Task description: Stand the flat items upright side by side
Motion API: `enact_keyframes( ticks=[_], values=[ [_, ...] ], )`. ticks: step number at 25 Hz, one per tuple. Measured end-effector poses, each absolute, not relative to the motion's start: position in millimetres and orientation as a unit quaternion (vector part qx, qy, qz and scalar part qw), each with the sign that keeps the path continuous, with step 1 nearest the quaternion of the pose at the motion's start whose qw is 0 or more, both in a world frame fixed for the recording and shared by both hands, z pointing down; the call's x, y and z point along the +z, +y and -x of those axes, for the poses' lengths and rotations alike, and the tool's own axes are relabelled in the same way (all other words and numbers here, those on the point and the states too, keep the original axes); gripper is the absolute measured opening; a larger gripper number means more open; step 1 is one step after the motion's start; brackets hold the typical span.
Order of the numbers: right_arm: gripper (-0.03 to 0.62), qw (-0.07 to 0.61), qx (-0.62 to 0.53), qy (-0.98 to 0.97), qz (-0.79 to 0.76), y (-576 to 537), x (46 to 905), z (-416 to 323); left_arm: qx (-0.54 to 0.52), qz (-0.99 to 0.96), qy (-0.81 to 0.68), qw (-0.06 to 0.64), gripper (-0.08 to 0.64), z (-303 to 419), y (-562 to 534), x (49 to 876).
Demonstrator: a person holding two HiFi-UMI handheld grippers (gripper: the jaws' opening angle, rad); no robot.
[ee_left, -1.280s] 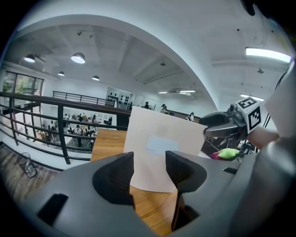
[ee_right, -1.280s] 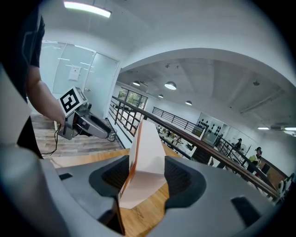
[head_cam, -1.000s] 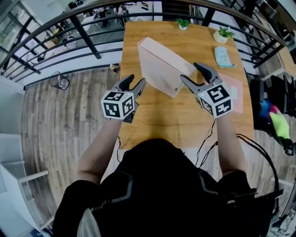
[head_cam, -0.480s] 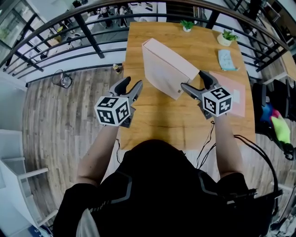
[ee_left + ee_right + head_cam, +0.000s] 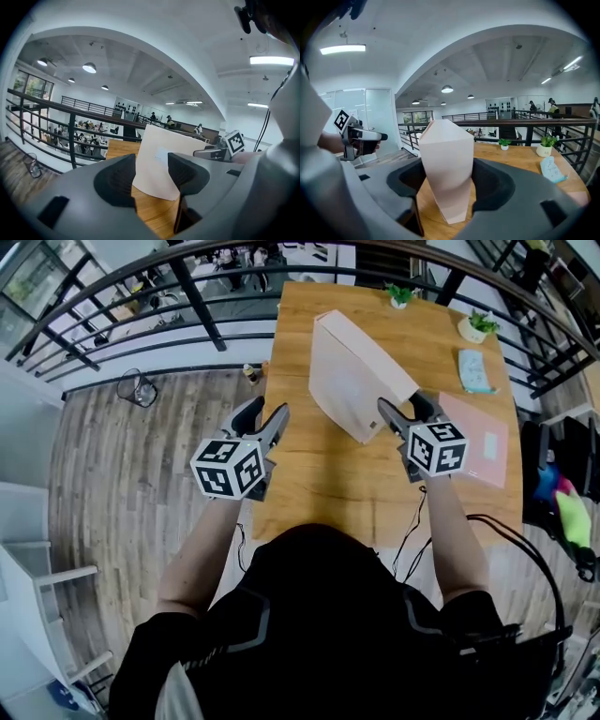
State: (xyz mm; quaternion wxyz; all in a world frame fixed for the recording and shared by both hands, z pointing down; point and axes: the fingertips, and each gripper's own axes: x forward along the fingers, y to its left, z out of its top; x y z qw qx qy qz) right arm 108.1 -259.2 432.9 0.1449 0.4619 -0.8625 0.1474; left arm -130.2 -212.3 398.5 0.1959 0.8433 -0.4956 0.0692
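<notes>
On the surface (image 5: 319,484) the box (image 5: 356,381) now stands steeper than a second ago. The right gripper (image 5: 403,413) has just been closing its fingers on the box's near corner. The left gripper (image 5: 262,418) waits beside, fingers half wide, empty; this item seems nearly upright.

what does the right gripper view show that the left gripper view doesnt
Only the right gripper view: two potted plants, a pale blue item, the left gripper, and the right gripper, jaws just closing, the pink box between them. Only the left gripper view: the right gripper's marker cube and the left gripper's open, empty jaws. Both: the upright pink box on the wooden table, and the railing.
</notes>
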Motion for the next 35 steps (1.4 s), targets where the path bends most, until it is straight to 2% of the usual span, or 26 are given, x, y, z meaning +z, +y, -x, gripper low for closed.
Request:
enact_keyframes(
  ticks=[13, 20, 26, 35],
  values=[
    [0.305, 0.152, 0.158, -0.832, -0.51, -276, 433, -41, 0.104, -0.808, -0.569, 0.112, 0.233, 213, -215, 373],
    [0.302, 0.148, 0.159, -0.796, -0.565, -287, 433, -8, 0.101, -0.796, -0.585, 0.115, 0.233, 253, -211, 371],
    [0.302, 0.136, 0.161, -0.756, -0.619, -295, 432, 18, 0.113, -0.79, -0.598, 0.079, 0.23, 293, -207, 359],
    [0.311, 0.12, 0.185, -0.706, -0.673, -312, 431, 70, 0.091, -0.783, -0.608, 0.092, 0.23, 348, -197, 365]
  ],
)
